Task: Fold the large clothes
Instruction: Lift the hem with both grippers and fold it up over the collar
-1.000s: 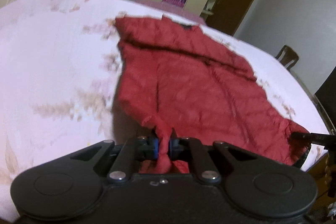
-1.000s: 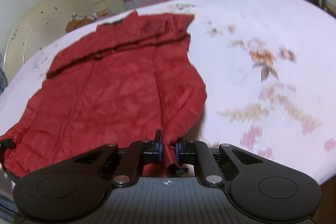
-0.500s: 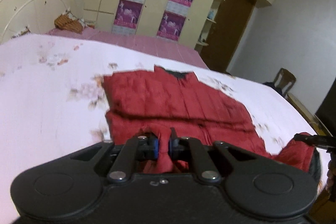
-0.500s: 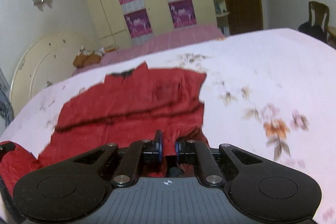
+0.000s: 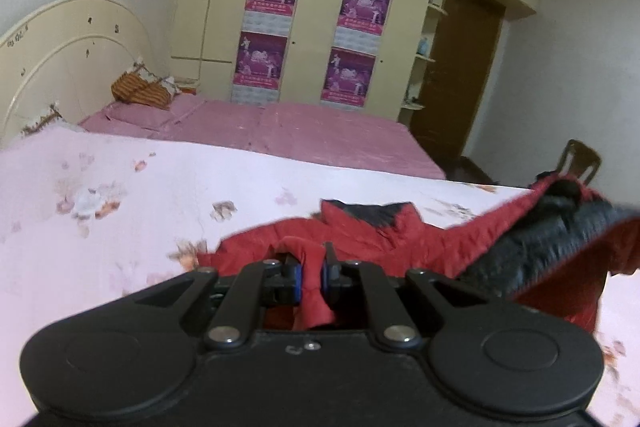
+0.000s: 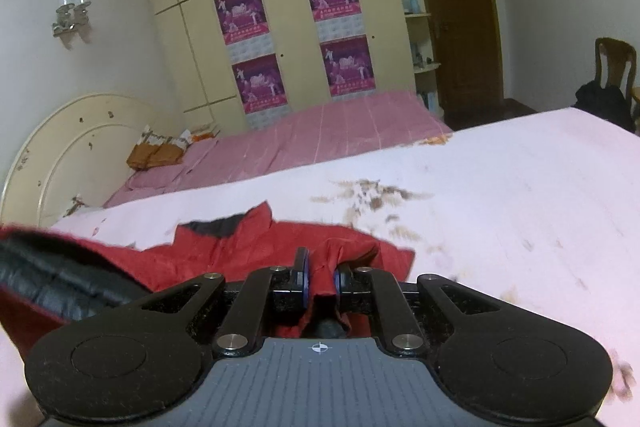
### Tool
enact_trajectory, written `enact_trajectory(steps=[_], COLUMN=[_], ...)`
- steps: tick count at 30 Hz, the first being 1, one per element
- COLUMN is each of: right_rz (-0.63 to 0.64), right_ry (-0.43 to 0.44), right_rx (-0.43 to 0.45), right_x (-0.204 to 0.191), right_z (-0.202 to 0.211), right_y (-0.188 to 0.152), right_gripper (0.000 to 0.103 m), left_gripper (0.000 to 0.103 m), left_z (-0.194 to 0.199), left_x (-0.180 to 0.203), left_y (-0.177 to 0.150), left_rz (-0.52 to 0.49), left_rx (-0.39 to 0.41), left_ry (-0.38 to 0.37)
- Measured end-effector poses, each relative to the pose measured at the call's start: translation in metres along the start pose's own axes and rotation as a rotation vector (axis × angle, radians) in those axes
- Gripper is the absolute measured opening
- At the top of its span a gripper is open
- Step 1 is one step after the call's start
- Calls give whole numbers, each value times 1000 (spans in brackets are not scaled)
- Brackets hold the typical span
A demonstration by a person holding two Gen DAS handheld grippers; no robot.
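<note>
Floral bedsheet point(image 5: 120, 195) is spread across the bed. Red jacket point(image 5: 360, 239) is lifted off it at the near edge, dark lining point(image 5: 540, 251) exposed, collar end lying on the sheet. Left gripper point(image 5: 311, 273) is clamped on a red fabric fold; right gripper point(image 6: 320, 277) likewise pinched on red fabric.

Matte black linkage arms fastened with silver screws are being shown on the left gripper point(image 5: 311, 277) and right gripper point(image 6: 319, 277), with blue pads point(image 5: 297, 278) lining the fingers; a ribbed grey plate with a crosshair marking is being displayed on the right.
</note>
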State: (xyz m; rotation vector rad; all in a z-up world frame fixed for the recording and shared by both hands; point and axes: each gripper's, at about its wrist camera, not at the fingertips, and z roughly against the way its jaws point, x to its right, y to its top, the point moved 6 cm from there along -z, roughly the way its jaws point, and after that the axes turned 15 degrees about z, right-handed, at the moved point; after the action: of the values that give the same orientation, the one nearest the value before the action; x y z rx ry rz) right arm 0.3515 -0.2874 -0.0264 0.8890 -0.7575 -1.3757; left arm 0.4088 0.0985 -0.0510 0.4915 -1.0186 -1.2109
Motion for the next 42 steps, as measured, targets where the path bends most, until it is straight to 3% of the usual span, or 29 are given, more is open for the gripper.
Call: enact_trajectory(steps=[9, 17, 27, 29, 30, 31, 32, 34, 36, 37, 38, 39, 42], right_rz=[17, -6, -40, -72, -91, -104, -114, -105, -54, -39, -33, -29, 7], right_ry=[-14, -27, -11, -5, -4, -10, -7, -25, -43, -55, -64, -68, -59], right_rx=[-32, -146, -215, -201, -186, -172, -154, -115, -88, -75, -60, -48, -40], right_x=[14, 33, 40, 43, 45, 47, 48, 47, 42, 41, 41, 41, 34], right_z=[-95, -180, -233, -234, -233, -232, -229, -225, -223, -221, -218, -216, -212], right_y=[32, 14, 0, 2, 3, 5, 8, 16, 24, 28, 31, 33, 37], right_gripper=[10, 10, 12, 35, 40, 54, 78, 97, 97, 97, 97, 97, 96], left_gripper=[8, 8, 17, 20, 21, 22, 24, 29, 38, 54, 76, 87, 87], left_z=[-83, -147, -196, -196, -196, -194, -194, -190, -185, -181, -178, -172, -163], left_x=[-2, -17, -29, -33, -35, -37, -39, -38, -36, -35, -34, -33, -26], left_y=[26, 19, 15, 19, 21, 25, 27, 32, 37, 39, 42, 45, 48], left_rz=[-19, -36, -31, 22, 57, 95, 129, 167, 186, 195, 193, 183, 125], left_rx=[8, -36, -98, -106, -107, -107, -106, -96, -64, -44, -11, 31, 71], left_ry=[114, 214, 277, 264, 255, 246, 236, 218, 200, 192, 198, 213, 195])
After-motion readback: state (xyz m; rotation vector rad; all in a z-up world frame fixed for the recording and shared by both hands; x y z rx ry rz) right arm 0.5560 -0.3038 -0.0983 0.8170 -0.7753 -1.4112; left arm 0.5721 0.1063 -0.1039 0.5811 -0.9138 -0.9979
